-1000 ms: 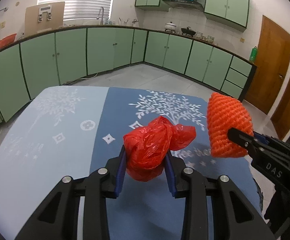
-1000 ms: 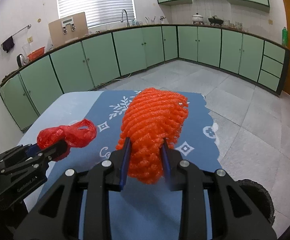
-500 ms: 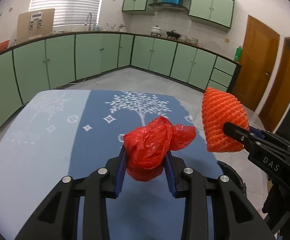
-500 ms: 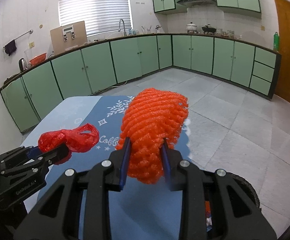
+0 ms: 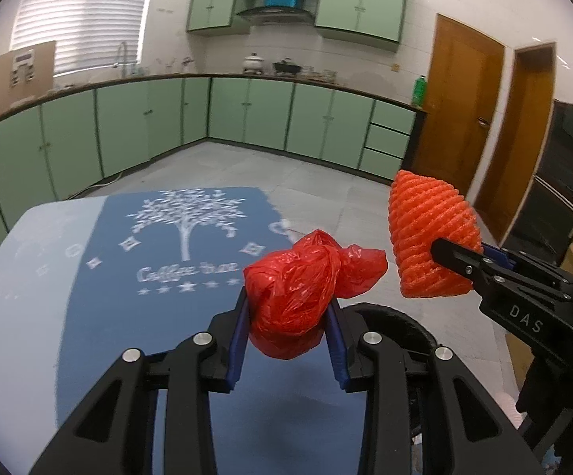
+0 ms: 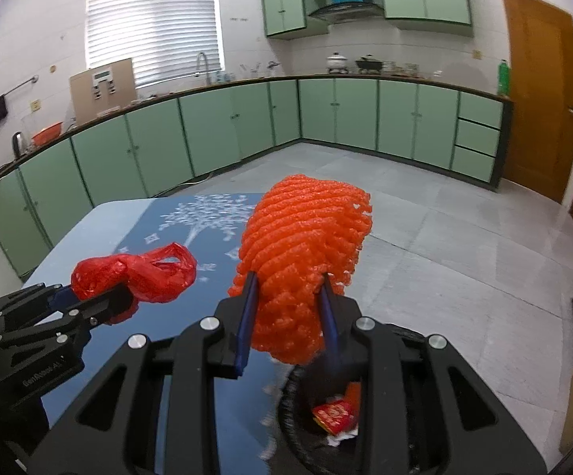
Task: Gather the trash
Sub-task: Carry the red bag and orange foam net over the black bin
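a: what surrounds the two grippers?

b: a kitchen. pale green cabinets point(image 6: 223, 134) run along the far walls under a dark counter, with a window blind point(image 6: 154, 23) above a tap, a pot and a pan on the counter, and a brown door point(image 5: 464, 107) at the right. below the grippers lies a table point(image 5: 17, 277) under a blue cloth printed with a white tree. just past its edge, under the right gripper, a black bin point(image 6: 298, 419) shows, with a red wrapper point(image 6: 332, 415) inside. nothing stands between the grippers and the bin.

a: and the trash itself?

b: the left gripper point(image 5: 288, 328) is clamped on a crumpled red plastic bag point(image 5: 294, 285), shiny and knotted, with a loose tail to the right. it hangs above the table's near edge. the right gripper point(image 6: 286, 316) is clenched on an orange foam net sleeve point(image 6: 302, 257), ribbed and open at the top, held above the bin's rim. the two pieces are near each other, not touching.
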### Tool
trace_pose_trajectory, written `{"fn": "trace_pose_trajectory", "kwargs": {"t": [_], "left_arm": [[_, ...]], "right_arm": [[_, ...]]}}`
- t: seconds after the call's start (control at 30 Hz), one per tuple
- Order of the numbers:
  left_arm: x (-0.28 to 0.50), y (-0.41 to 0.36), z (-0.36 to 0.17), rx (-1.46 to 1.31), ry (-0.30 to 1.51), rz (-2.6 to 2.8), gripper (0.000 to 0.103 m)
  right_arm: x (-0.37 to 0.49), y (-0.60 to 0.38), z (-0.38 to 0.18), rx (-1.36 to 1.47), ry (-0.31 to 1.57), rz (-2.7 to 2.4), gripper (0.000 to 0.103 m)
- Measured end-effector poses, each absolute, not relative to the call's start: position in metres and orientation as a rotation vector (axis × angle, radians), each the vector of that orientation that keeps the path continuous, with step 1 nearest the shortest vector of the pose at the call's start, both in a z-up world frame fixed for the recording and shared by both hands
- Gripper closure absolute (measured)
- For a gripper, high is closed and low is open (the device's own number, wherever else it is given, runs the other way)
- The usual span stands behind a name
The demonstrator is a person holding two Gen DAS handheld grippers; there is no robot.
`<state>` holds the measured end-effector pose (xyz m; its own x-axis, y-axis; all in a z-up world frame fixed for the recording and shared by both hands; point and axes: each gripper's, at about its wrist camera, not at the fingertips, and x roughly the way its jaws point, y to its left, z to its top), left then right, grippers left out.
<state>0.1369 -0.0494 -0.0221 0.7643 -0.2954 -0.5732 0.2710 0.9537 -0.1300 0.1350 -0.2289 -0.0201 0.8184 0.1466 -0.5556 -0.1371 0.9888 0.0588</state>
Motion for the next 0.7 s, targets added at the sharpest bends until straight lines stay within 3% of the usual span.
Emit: {"fn": "trace_pose_trajectory", "kwargs": {"t": [0.7], "left_arm": [[0.161, -0.182, -0.068, 0.053, 0.714, -0.530, 0.068]], "right_arm": [[0.121, -0.352, -0.073, 0.056, 0.664, -0.080, 0.075]]}}
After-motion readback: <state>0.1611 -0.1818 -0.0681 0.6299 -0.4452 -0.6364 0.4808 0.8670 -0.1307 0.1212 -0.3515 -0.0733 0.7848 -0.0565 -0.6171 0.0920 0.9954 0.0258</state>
